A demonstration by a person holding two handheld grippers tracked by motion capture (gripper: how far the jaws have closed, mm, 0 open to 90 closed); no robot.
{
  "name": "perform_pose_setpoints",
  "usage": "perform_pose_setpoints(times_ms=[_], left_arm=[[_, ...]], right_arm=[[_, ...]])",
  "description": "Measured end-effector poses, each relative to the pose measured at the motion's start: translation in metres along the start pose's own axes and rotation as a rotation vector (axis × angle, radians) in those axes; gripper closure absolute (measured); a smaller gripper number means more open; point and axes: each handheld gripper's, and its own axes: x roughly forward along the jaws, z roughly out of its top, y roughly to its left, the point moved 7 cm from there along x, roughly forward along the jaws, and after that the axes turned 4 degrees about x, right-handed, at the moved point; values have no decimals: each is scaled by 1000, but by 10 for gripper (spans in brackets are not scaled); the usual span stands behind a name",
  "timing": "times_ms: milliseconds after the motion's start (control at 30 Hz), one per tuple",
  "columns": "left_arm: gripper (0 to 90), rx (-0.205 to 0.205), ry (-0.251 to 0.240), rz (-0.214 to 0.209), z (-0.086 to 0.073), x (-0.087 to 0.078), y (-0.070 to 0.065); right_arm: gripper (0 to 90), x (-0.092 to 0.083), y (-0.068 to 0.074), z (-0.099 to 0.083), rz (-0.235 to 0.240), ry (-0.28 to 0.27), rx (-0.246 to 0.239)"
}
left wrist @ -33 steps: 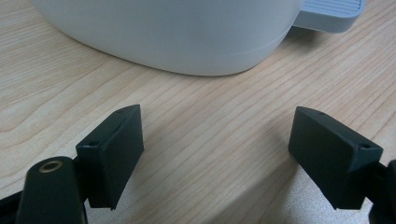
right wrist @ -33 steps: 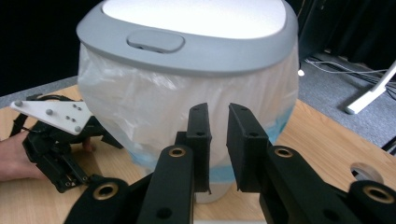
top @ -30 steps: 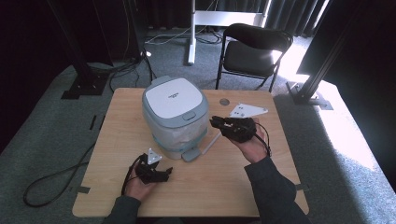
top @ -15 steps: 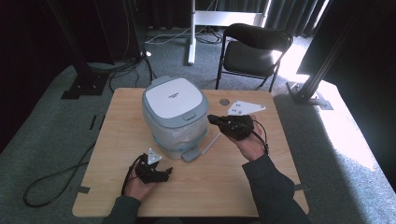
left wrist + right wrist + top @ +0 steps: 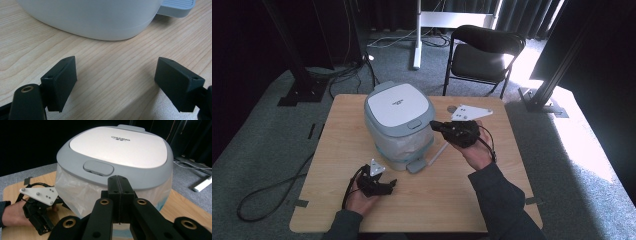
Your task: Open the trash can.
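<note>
Grey pedal bin standing upright near the middle of the wooden bench, lid shut, long axis vertical. Front of the bin, with the lid's push button and the foot pedal, pointing toward the person's near-right side. Clear liner bag tucked under the lid rim and hanging down over the body.

Right claw held level just beside the bin's front, close to the lid button, tips aimed at the bin. Jaws pressed flat together with nothing between them, having just finished closing. In the right gripper view, closed tips sitting just below the button, not clearly touching it.

Left claw resting low on the bench in front of the bin, near its base, pointing toward it. Jaws spread wide, bare bench between them, gripping nothing; bin's rounded base just ahead, pedal off to its right.
</note>
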Motion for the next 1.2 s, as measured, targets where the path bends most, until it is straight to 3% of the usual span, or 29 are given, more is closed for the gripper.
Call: perform_pose_setpoints(times_ms=[700, 1200], left_arm=[[180, 0, 0, 0, 0, 0, 0], [180, 2, 1, -1, 0, 0, 0]], right_arm=[[900, 21, 7, 14, 49, -4, 13], [900, 32, 8, 18, 50, 0, 21]])
